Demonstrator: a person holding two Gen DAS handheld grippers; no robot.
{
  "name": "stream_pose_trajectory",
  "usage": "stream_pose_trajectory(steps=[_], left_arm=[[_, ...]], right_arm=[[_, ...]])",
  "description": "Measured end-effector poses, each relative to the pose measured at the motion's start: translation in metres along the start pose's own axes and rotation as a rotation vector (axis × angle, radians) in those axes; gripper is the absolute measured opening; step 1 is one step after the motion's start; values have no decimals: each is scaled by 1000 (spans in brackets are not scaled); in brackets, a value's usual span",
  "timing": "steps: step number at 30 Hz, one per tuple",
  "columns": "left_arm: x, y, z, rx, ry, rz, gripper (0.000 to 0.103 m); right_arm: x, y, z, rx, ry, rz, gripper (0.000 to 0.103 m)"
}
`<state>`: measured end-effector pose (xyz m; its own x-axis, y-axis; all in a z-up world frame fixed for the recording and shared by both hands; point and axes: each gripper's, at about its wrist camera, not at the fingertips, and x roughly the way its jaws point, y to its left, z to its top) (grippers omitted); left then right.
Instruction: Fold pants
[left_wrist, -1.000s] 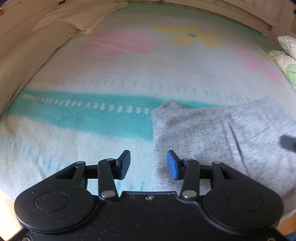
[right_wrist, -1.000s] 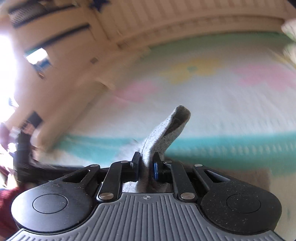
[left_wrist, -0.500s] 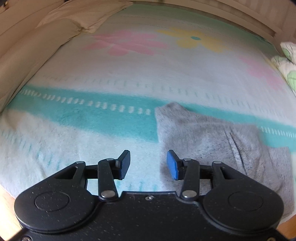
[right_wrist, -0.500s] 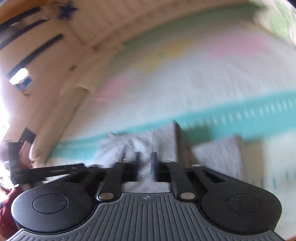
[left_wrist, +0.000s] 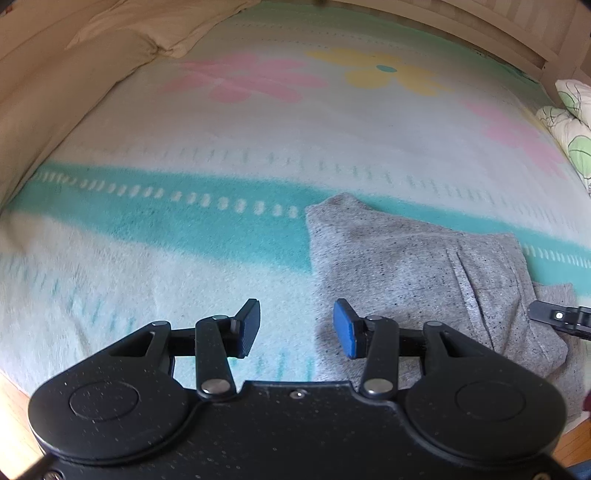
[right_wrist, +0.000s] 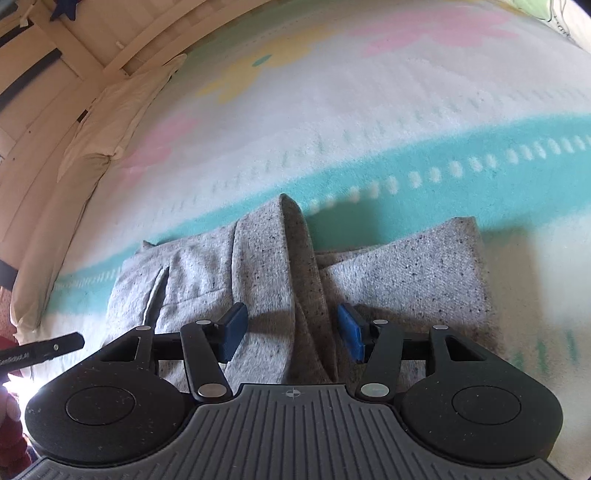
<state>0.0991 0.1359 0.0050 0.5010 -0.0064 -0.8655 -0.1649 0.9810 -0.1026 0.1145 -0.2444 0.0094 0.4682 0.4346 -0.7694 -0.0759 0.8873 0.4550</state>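
Grey speckled pants (left_wrist: 413, 269) lie folded on a fleece blanket (left_wrist: 258, 147) printed with pink and yellow flowers and a teal band. Left gripper (left_wrist: 296, 328): jaws spread wide, nothing between them; bare blanket shows under the gap and the left finger, while the left edge of the pants runs just ahead of and under the blue pad of the right finger (left_wrist: 345, 328). The bulk of the pants sits ahead and to the right of these jaws, a pointed corner reaching up onto the teal band. At the far right edge of the left wrist view a dark finger of the other tool (left_wrist: 557, 317) pokes in over the cloth. Right gripper (right_wrist: 291, 332): jaws also spread wide, closed on nothing. A raised ridge of the pants (right_wrist: 295, 266) runs straight ahead from between the two fingers, its tip ending at the teal band; whether either pad touches it cannot be told, though a gap shows on both sides. Flat folded layers lie to both sides of the jaws, the right one with a square cuff end (right_wrist: 461, 254), the left one showing a slit-like seam. A beige pillow (right_wrist: 92, 147) rests well off to the left ahead of these jaws, along a pale wooden bed rail (right_wrist: 122, 48). A patterned green-and-white cushion (left_wrist: 570, 125) sits far right ahead of the left jaws.
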Motion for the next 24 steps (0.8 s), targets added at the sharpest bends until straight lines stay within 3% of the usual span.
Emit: stream_pose_trajectory(steps=[3, 6, 8, 10, 13, 17, 19, 22, 24], left_arm=[[-1, 7, 0, -18, 8, -15, 52], [-2, 10, 1, -29, 11, -28, 52], [-3, 11, 1, -27, 12, -30, 52], [-2, 10, 2, -29, 11, -28, 52], [-1, 11, 3, -36, 13, -24, 52], [0, 12, 4, -62, 15, -18, 52], [-1, 12, 5, -75, 13, -18, 52], [-2, 8, 6, -78, 8, -19, 52], [-5, 4, 5, -67, 1, -25, 52]], right_arm=[[5, -1, 2, 28, -4, 40, 54], [9, 6, 3, 20, 46, 88, 54], [9, 18, 2, -37, 55, 74, 26], [2, 31, -1, -99, 27, 53, 18], [-21, 55, -4, -194, -38, 62, 15], [-75, 72, -1, -197, -154, 219, 15], [-106, 76, -1, -225, -218, 257, 15], [-137, 60, -1, -215, -266, 251, 15], [-145, 36, -1, -175, -265, 187, 15]])
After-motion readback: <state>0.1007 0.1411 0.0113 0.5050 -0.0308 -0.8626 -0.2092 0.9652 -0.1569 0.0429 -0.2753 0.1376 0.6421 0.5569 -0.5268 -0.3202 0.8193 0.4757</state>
